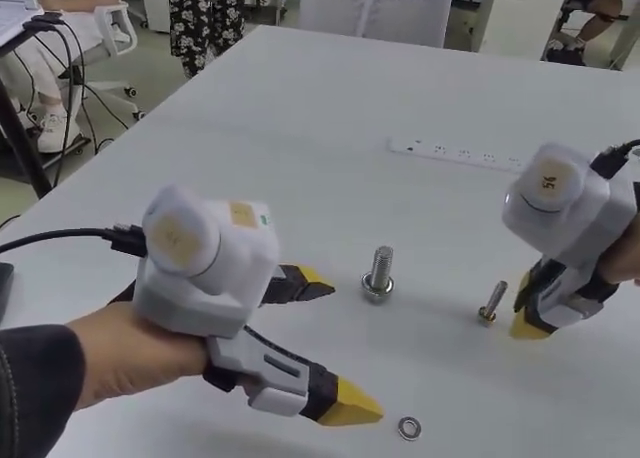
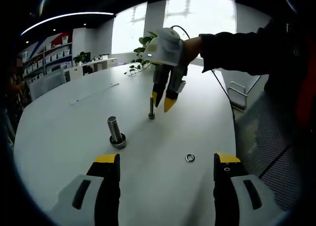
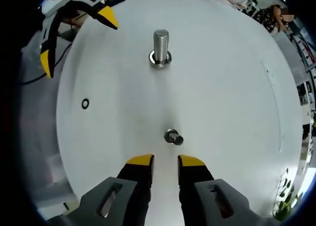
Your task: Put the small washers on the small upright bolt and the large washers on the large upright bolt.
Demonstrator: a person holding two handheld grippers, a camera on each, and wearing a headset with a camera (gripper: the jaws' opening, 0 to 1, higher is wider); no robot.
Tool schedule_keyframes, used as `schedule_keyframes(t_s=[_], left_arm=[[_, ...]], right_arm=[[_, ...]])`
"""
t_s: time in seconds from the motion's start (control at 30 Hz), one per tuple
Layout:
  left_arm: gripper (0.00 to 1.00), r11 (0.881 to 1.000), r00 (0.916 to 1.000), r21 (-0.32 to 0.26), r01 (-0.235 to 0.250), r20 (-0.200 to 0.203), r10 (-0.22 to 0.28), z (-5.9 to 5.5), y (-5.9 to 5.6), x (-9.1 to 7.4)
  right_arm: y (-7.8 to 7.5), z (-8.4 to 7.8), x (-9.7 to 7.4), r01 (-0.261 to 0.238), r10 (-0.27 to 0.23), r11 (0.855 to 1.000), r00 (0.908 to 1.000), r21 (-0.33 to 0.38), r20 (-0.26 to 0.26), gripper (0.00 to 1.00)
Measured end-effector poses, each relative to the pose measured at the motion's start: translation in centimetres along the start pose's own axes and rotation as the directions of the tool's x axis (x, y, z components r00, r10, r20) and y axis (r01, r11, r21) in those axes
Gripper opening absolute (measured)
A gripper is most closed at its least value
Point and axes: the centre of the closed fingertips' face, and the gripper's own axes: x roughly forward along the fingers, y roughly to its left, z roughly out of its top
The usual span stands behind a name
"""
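Observation:
The large bolt [image 1: 378, 272] [image 2: 115, 131] [image 3: 160, 47] stands upright mid-table with a metal ring around its foot. To its right stands the thin small bolt [image 1: 492, 302] [image 2: 151, 108] [image 3: 173, 136]. A small washer [image 1: 409, 428] [image 2: 190, 158] [image 3: 85, 103] lies flat near the front edge. My left gripper [image 1: 340, 343] [image 2: 167, 159] [image 3: 76, 38] is open wide and empty, with the washer just ahead of its right jaw. My right gripper [image 1: 525, 318] [image 3: 165, 160] [image 2: 163, 102] hovers beside the small bolt, its jaws a narrow gap apart with nothing between them.
A white power strip [image 1: 455, 153] lies on the white table [image 1: 300, 128] beyond the bolts. Chairs [image 1: 375, 8] and people stand past the far edge. Black cables [image 1: 60, 238] trail off the table's left side.

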Motion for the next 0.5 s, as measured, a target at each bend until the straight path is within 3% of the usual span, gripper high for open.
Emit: schedule_keyframes(t_s=[0.5], left_arm=[[0.77, 1.0, 1.0, 0.005, 0.0, -0.001, 0.0, 0.1, -0.2, -0.2]], right_arm=[[3.4, 0.2, -0.6, -0.022, 0.023, 1.0, 0.9991, -0.008, 0.035, 0.22]])
